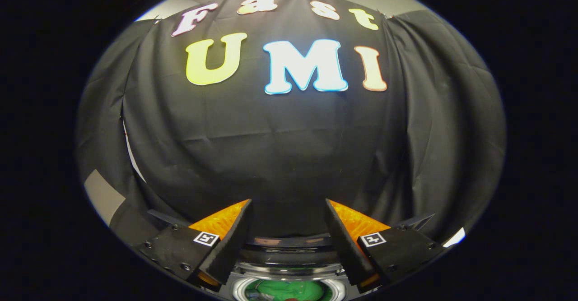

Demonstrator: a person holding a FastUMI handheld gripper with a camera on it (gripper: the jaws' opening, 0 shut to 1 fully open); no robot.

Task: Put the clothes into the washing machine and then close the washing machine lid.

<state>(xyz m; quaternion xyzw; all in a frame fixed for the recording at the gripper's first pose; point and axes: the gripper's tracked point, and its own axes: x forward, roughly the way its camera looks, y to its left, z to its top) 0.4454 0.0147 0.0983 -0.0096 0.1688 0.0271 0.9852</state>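
Below the gripper (287,208), whose fingers stand spread wide and hold nothing, the washing machine (289,265) drum shows green clothes (289,289) inside.

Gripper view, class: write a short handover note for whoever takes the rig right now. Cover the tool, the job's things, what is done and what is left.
Tool: fingers open, nothing between them, held up facing the black cloth wall.
Washing machine: below and between the fingers, its round opening uncovered.
Clothes: green fabric lies inside the opening.
Done: at least that green item looks to be in the drum; I cannot tell whether more clothes wait elsewhere.
Left: the lid is not yet closed over the opening; close it.
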